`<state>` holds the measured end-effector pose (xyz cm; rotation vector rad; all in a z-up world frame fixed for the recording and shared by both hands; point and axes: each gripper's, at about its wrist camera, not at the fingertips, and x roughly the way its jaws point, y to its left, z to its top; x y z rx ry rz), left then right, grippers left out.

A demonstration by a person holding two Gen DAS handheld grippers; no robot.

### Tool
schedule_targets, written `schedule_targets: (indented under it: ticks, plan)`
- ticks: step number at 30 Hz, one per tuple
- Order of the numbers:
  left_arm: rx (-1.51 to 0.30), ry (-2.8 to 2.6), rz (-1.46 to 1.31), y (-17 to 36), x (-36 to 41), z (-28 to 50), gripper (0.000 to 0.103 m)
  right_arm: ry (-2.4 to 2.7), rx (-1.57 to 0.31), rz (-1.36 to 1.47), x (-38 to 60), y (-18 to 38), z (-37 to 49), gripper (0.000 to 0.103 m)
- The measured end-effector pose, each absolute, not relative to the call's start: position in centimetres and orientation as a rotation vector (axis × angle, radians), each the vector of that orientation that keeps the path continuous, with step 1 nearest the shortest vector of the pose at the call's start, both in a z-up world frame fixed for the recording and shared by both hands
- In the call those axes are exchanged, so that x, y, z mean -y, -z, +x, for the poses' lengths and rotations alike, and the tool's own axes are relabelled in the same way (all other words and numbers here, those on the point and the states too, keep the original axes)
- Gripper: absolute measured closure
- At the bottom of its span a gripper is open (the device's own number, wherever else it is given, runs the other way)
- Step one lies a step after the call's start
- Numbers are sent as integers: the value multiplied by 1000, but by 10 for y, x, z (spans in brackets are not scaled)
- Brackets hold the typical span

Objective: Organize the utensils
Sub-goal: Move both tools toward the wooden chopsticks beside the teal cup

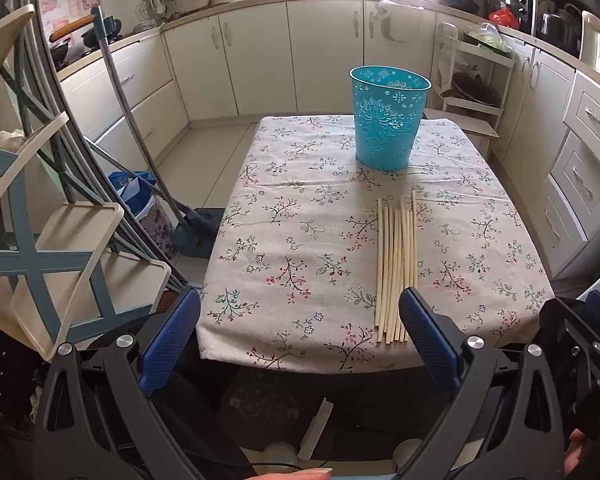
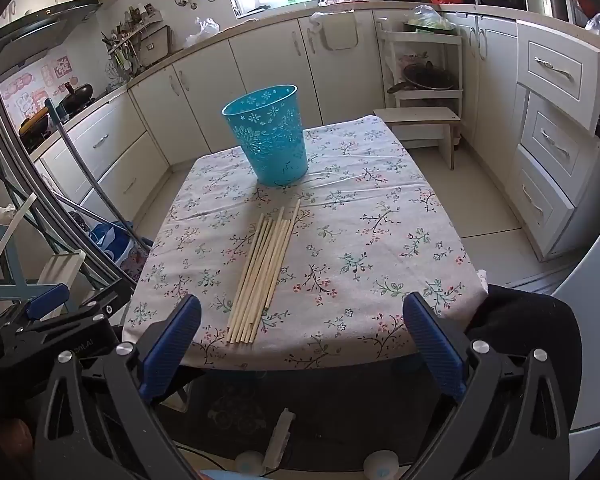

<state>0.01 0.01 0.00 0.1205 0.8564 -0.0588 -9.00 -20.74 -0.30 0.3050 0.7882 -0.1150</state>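
Observation:
Several pale wooden chopsticks lie side by side on the floral tablecloth, pointing away from me. A turquoise plastic bin stands upright behind them at the table's far side. My left gripper is open and empty, held off the table's near edge, to the left of the chopsticks. In the right wrist view the chopsticks and bin show again on the tablecloth. My right gripper is open and empty at the near edge, just right of the chopsticks' near ends.
A folding rack and a mop stand left of the table. Cabinets line the back and right. A small wooden stool stands beyond the table's far right corner. The other gripper shows at the right edge.

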Motion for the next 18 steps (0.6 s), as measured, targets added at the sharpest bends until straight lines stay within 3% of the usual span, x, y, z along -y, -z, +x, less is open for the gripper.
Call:
schedule_targets:
  ticks: [18]
  plan:
    - [-869,82,91,0,-4,-6,8,122,-791,307,204,4,-95,6]
